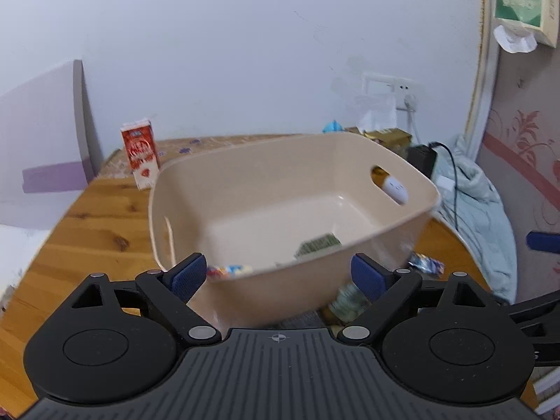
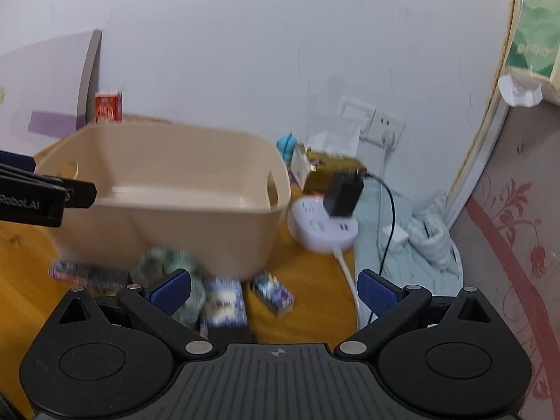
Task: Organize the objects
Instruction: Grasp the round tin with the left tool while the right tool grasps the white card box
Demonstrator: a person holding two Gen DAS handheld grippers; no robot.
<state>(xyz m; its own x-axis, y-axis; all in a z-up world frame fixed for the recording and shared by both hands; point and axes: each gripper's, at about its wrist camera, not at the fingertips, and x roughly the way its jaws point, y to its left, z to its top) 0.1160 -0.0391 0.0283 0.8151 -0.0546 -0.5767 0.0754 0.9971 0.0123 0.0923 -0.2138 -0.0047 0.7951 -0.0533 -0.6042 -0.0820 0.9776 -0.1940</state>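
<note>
Wooden table (image 1: 87,231), orange-brown, carrying everything listed below.

Beige plastic bin (image 1: 280,189) near table centre, upright, handle slots in two opposite walls. Inside, on the floor of the bin: a greenish flat packet (image 1: 320,245) and a colourful small item (image 1: 227,270) at the near wall; both blurred, not identifiable.

White round power strip (image 2: 323,225) just beside the bin, on the right in the right wrist view; black adapter (image 2: 343,196) plugged into its top, dark cable running off toward the pale blue cloth (image 2: 413,252) at the table edge.

Red-and-white carton (image 1: 140,155) upright behind the bin, near the wall, apart from the bin.

In front of the bin, on the table, right wrist view: green blurred object (image 2: 164,262), flat blue-white packet (image 2: 224,301), small blue box (image 2: 273,292), dark strip-shaped pack (image 2: 87,273). All outside the bin, close to its near wall.

Left tool (image 1: 280,274): jaws spread wide, nothing between them, near rim of bin lying between the pads; contact not discernible.

Right tool (image 2: 274,290): jaws spread wide, holding nothing, hovering over the packets in front of the bin.
</note>
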